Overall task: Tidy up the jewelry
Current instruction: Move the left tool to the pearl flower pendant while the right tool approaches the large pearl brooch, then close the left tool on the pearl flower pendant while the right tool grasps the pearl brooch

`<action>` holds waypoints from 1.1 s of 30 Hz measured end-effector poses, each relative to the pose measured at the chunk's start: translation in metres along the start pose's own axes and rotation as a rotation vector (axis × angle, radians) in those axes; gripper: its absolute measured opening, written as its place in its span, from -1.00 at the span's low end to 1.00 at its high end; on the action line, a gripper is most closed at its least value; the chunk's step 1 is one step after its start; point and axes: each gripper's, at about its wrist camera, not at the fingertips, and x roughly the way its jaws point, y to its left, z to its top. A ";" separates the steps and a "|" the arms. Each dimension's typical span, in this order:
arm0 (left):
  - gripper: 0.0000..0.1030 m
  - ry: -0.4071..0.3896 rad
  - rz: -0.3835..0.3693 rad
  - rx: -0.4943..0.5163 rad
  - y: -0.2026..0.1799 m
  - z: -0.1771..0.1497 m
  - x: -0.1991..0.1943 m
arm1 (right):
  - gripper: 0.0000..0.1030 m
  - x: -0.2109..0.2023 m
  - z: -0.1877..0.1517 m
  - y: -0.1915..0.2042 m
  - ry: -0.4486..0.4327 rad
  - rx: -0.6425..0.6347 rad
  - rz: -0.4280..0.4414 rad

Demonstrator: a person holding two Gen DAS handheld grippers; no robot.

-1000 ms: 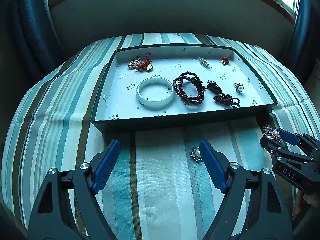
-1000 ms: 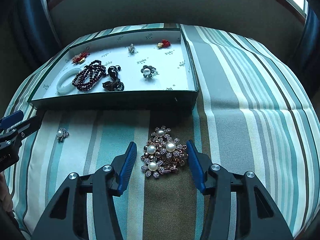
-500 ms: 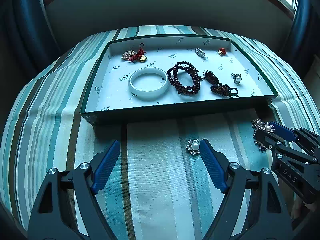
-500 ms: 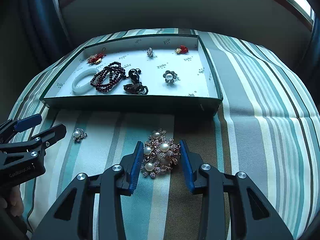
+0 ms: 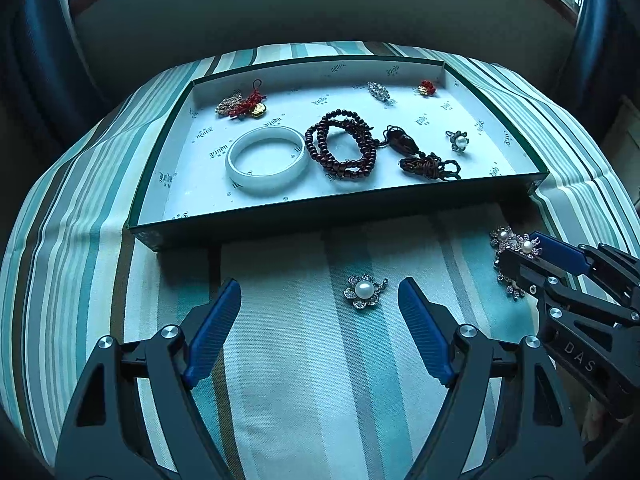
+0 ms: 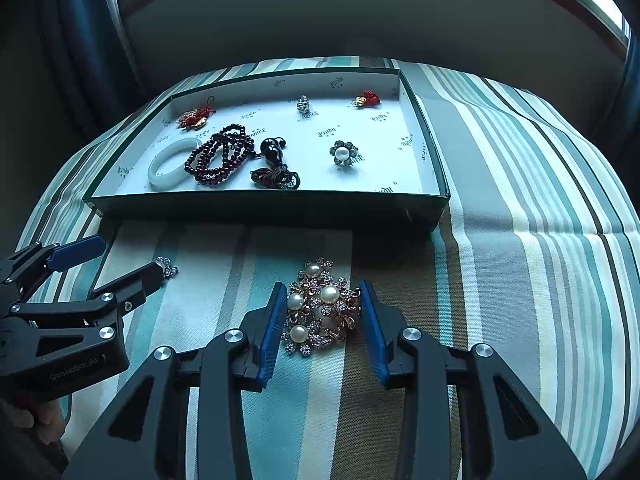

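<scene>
A large pearl-and-gold brooch (image 6: pixel 320 306) lies on the striped cloth in front of the green box (image 6: pixel 264 210). My right gripper (image 6: pixel 323 322) has closed on the brooch, both blue pads touching its sides; it also shows in the left wrist view (image 5: pixel 516 258). A small pearl flower brooch (image 5: pixel 364 291) lies on the cloth. My left gripper (image 5: pixel 320 322) is open and empty, its fingers straddling the space just short of that flower. In the right wrist view the left gripper (image 6: pixel 120 264) partly hides the flower (image 6: pixel 168 269).
The box (image 5: pixel 344 208) holds a white bangle (image 5: pixel 266 159), dark red beads (image 5: pixel 344 150), a dark tassel pendant (image 5: pixel 424 160), a pearl flower (image 5: pixel 458 141), red-and-gold charms (image 5: pixel 246 104) and a crystal piece (image 5: pixel 378 90). A dark wall and curtains stand behind the cloth.
My right gripper has closed in from wide open until its pads meet the large brooch. My left gripper has moved forward and right, bringing the small flower between its open fingers.
</scene>
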 end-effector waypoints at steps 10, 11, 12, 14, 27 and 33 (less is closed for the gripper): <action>0.37 0.017 0.000 -0.006 -0.001 0.000 0.014 | -0.27 0.001 -0.001 -0.001 0.001 0.006 0.014; 0.36 0.017 -0.002 -0.007 -0.001 0.000 0.014 | -0.27 0.001 -0.001 -0.001 0.001 0.005 0.014; 0.30 0.017 -0.009 -0.008 0.000 0.001 0.014 | -0.27 0.001 -0.001 -0.001 0.001 0.006 0.014; 0.21 0.016 -0.024 -0.006 -0.001 0.000 0.014 | -0.27 0.001 -0.001 -0.001 0.001 0.005 0.014; -0.61 0.012 -0.074 0.024 -0.005 -0.003 0.007 | -0.27 0.001 -0.001 -0.001 0.001 0.005 0.015; -0.61 0.009 -0.077 0.027 -0.005 -0.004 0.007 | -0.27 0.001 -0.002 -0.001 0.000 0.005 0.014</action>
